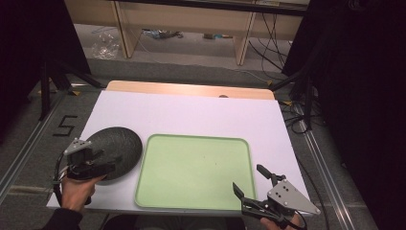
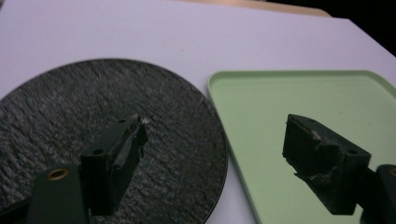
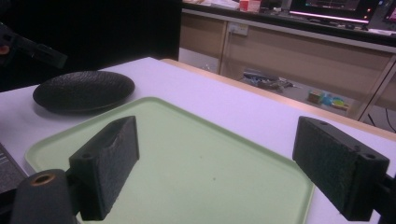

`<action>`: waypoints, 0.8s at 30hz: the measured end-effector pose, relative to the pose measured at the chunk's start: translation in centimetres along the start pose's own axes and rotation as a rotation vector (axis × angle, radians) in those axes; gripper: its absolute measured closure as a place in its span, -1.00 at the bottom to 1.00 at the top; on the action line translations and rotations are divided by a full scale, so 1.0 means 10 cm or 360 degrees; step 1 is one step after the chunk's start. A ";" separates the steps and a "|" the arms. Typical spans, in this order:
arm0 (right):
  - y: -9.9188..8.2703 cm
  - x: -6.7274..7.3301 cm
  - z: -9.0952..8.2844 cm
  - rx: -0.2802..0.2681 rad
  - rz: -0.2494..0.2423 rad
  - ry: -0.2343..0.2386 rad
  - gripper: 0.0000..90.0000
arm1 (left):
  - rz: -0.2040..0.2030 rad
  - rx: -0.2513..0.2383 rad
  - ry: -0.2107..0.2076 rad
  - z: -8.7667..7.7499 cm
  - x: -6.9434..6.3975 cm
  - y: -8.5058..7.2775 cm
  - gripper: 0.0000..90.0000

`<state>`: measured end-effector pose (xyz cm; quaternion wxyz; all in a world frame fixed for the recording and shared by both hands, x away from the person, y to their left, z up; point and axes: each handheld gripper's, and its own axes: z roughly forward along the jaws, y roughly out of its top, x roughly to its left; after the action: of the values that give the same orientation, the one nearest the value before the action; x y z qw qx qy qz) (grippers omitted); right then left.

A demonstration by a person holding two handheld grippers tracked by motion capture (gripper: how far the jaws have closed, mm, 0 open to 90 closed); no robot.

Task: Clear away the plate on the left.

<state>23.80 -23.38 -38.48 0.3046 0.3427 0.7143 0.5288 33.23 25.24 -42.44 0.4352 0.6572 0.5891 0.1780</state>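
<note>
A black textured plate (image 1: pixel 117 146) (image 2: pixel 93 93) (image 3: pixel 84 88) lies on the white table cover at the left. Just right of it sits an empty pale green tray (image 1: pixel 194 170) (image 2: pixel 289 93) (image 3: pixel 196 158). My left gripper (image 1: pixel 107 162) (image 2: pixel 215 126) is open and hovers low at the plate's near right edge, with one jaw over the plate and the other over the tray's left side. At the tray's near right corner, my right gripper (image 1: pixel 246 176) (image 3: pixel 215 128) is open with nothing between its jaws, looking across the tray toward the plate.
The white cover (image 1: pixel 191 112) spans the table, with a wooden strip (image 1: pixel 191 89) along the far edge. Beyond it are wooden shelving (image 1: pixel 186 19), floor cables (image 1: pixel 268 43) and black stand legs (image 1: pixel 52 81) at the left.
</note>
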 end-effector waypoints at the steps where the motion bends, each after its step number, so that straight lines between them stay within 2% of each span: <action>1: 0.00 0.00 0.00 0.0000 -0.0005 0.0000 -0.66 | -0.0027 0.0002 -0.0016 0.01 0.04 0.00 -0.55; 4: 0.00 0.00 -0.01 0.0014 -0.0013 -0.0007 -0.66 | -0.0125 0.0018 -0.0033 0.04 0.14 0.01 -0.55; 5: 0.00 0.00 -0.01 0.0014 -0.0013 -0.0007 -0.66 | -0.0125 0.0018 -0.0033 0.04 0.14 0.01 -0.55; 7: 0.00 0.01 -0.01 0.0018 -0.0018 -0.0003 -0.66 | -0.0168 0.0022 -0.0027 0.06 0.21 0.02 -0.55; 10: 0.01 0.01 0.00 0.0001 -0.0005 0.0009 -0.66 | -0.0175 0.0053 -0.0026 0.09 0.27 0.05 -0.55; 13: 0.01 0.01 -0.01 0.0017 -0.0016 0.0003 -0.66 | -0.0192 0.0068 0.0002 0.11 0.31 0.05 -0.54; 14: 0.01 0.01 -0.01 0.0014 -0.0018 0.0004 -0.66 | -0.0202 0.0103 -0.0002 0.14 0.36 0.06 -0.53; 16: 0.01 0.01 -0.01 0.0016 -0.0014 0.0005 -0.66 | -0.0225 0.0128 0.0035 0.16 0.41 0.07 -0.51; 18: 0.01 0.01 -0.01 0.0019 -0.0017 0.0005 -0.66 | -0.0241 0.0150 0.0045 0.18 0.47 0.09 -0.52; 20: 0.01 0.01 -0.01 0.0014 -0.0019 0.0003 -0.66 | -0.0233 0.0190 0.0051 0.20 0.53 0.11 -0.54; 22: 0.01 0.01 -0.01 0.0015 -0.0021 0.0003 -0.66 | -0.0225 0.0196 0.0076 0.21 0.58 0.12 -0.54; 23: 0.01 0.01 -0.01 0.0017 -0.0025 0.0005 -0.66 | -0.0234 0.0191 0.0066 0.22 0.61 0.14 -0.54; 24: 0.01 0.01 -0.01 0.0026 -0.0029 0.0012 -0.66 | -0.0214 0.0199 0.0052 0.21 0.64 0.16 -0.54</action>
<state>23.65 -23.32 -38.37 0.3039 0.3366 0.7229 0.5213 37.31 30.60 -44.15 0.3946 0.6390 0.6489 0.1218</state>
